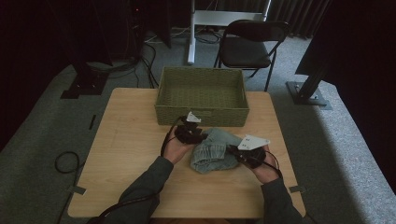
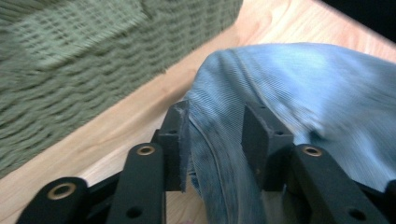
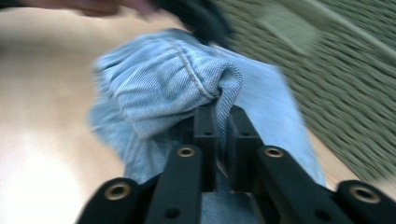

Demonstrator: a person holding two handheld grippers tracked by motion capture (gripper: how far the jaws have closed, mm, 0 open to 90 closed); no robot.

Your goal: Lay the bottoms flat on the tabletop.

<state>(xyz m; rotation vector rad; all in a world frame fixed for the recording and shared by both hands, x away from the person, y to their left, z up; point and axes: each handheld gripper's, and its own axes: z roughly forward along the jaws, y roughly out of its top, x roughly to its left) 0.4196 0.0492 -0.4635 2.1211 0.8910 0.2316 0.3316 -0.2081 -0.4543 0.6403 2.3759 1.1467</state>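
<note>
Denim, one pale-blue crumpled garment (image 1: 215, 149), lies at the desk's (image 1: 130, 140) six o'clock; right hand-held gripper (image 1: 243, 154) pinches its fold; left hand-held gripper (image 1: 189, 133) straddles an edge, half spread; one green basket (image 1: 201, 95) at twelve.

No legible text, label, brand, number or sign is showing anywhere in the three views; the surfaces in view are carrying no readable markings.
</note>
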